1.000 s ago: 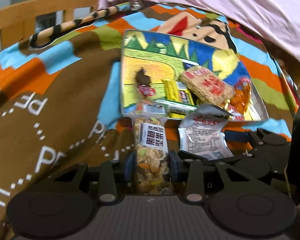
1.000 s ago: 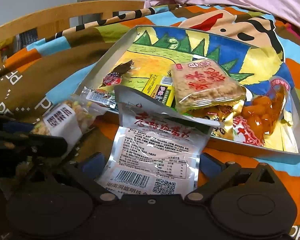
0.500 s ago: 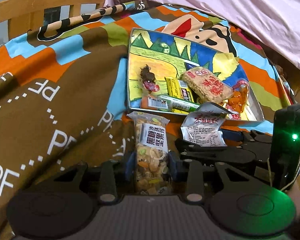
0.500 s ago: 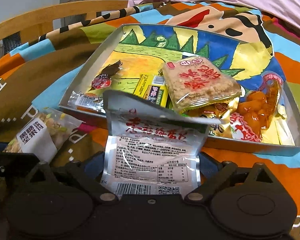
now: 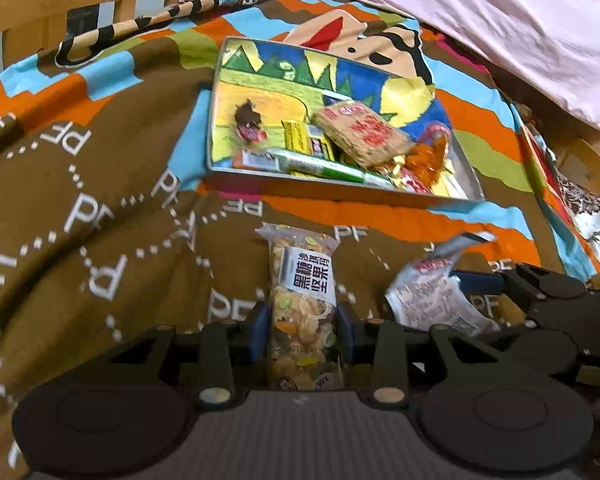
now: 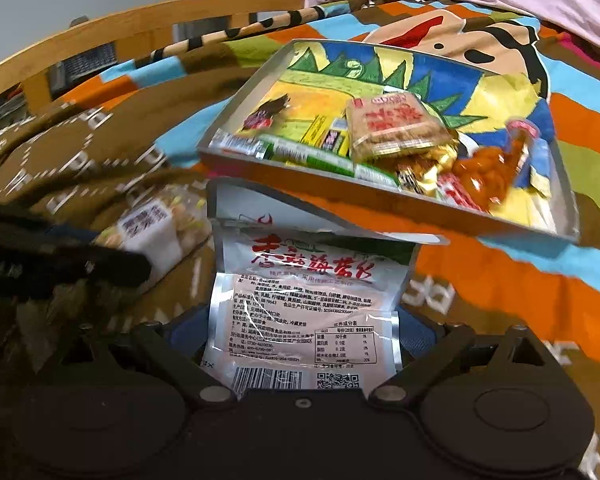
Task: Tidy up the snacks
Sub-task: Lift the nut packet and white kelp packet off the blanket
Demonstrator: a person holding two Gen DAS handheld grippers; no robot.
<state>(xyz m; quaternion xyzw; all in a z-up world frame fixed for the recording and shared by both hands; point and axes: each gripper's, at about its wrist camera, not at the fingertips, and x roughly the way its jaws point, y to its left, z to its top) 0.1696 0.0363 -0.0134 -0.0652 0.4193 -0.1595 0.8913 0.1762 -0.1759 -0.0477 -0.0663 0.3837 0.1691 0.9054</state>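
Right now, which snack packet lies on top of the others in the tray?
The clear-wrapped tan rice cracker with red lettering. It rests tilted across the yellow packets and gold-wrapped sweets in the tray; the others lie beneath or beside it.

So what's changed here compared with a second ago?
Both tools have pulled back from the tray, each carrying its snack: the left tool the nut bar, the right tool the silver packet, which had overlapped the tray's front edge. The snacks in the tray stayed put.
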